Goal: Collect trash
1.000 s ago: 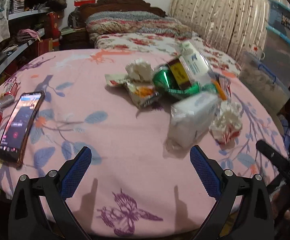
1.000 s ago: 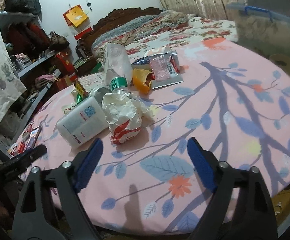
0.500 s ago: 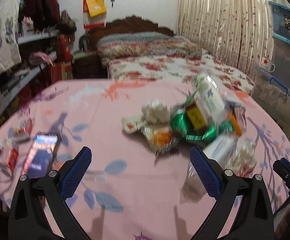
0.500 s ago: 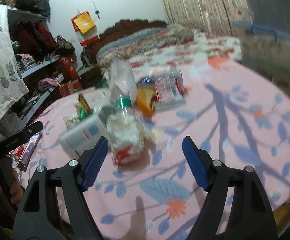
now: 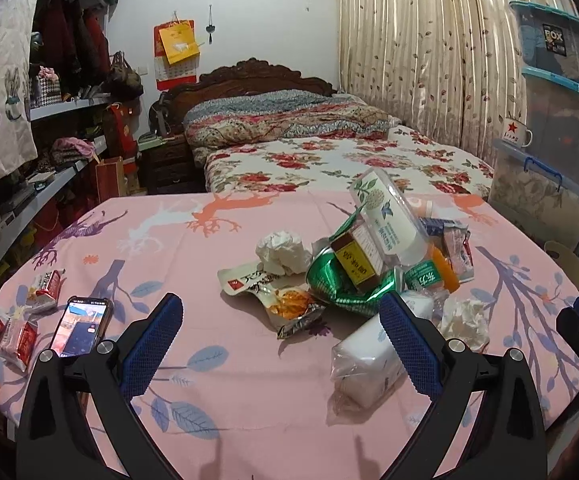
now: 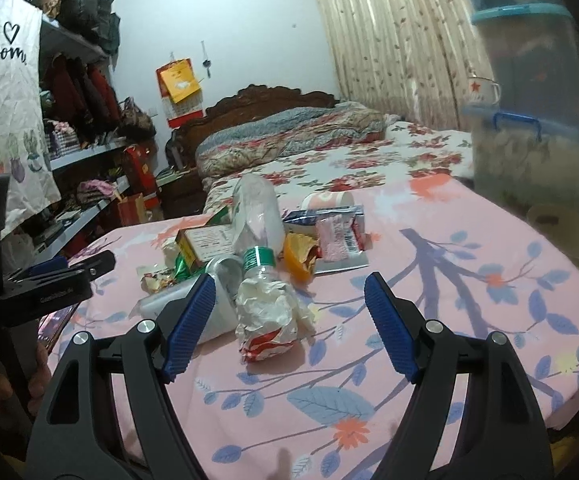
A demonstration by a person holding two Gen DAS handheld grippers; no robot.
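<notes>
While the trash pile sits lower in view than before, each hand-held gripper gapes empty.

My left gripper and right gripper were matt black plastic, their pads a rough, cross-hatched blue. The tablecloth was soft pink printed cloth, lightly creased. On it, the tissue and wrapper were crumpled paper, the green bag a shiny crinkled foil, the bottle clear, dented plastic. The phone had a glossy glass screen. Behind, the headboard looked like dark carved wood, and the curtain a sheeny fabric.
</notes>
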